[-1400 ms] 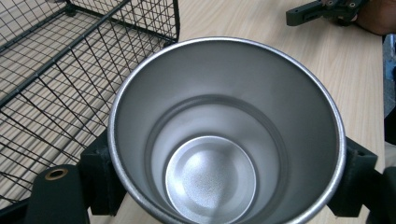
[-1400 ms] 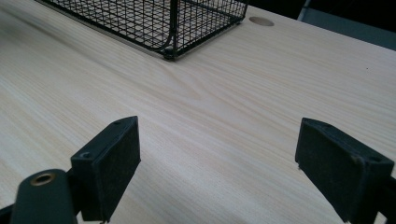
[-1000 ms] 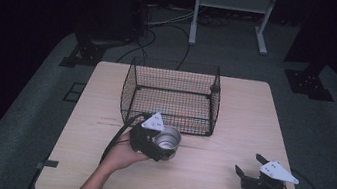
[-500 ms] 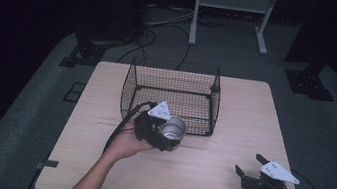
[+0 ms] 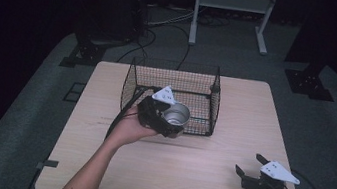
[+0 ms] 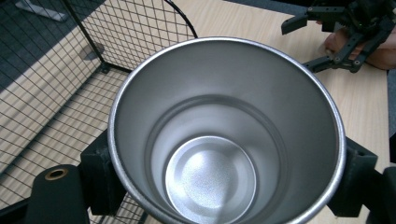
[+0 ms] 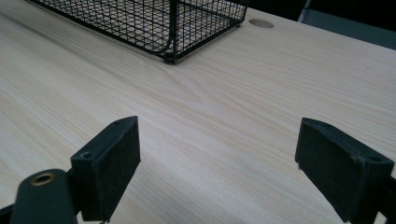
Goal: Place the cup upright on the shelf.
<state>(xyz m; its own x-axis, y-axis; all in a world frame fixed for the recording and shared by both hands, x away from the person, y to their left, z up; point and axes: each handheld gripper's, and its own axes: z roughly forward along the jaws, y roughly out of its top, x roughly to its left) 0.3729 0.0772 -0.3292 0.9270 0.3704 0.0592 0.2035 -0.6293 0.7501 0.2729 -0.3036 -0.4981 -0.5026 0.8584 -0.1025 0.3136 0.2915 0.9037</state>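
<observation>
My left gripper (image 5: 168, 120) is shut on a shiny metal cup (image 5: 176, 115) and holds it tilted in the air at the front edge of the black wire basket (image 5: 130, 85). In the left gripper view the empty cup (image 6: 224, 140) opens toward the camera, with a black jaw pressed on each side of it and the basket (image 6: 84, 65) behind on the left. My right gripper (image 5: 248, 164) rests open at the table's front right, a hand behind it. Its pads (image 7: 112, 158) stand wide apart over bare wood, with the basket's corner (image 7: 169, 46) farther ahead.
The light wooden table (image 5: 234, 114) carries the basket at its back middle. A round hole (image 7: 260, 22) sits in the tabletop past the basket. Beyond the table stand a white frame (image 5: 229, 12) and black stands (image 5: 310, 80), with cables on the floor.
My left hand has lifted the cup and carried it up and forward, from the table in front of the basket to the basket's front edge. The right gripper has stayed where it was.
</observation>
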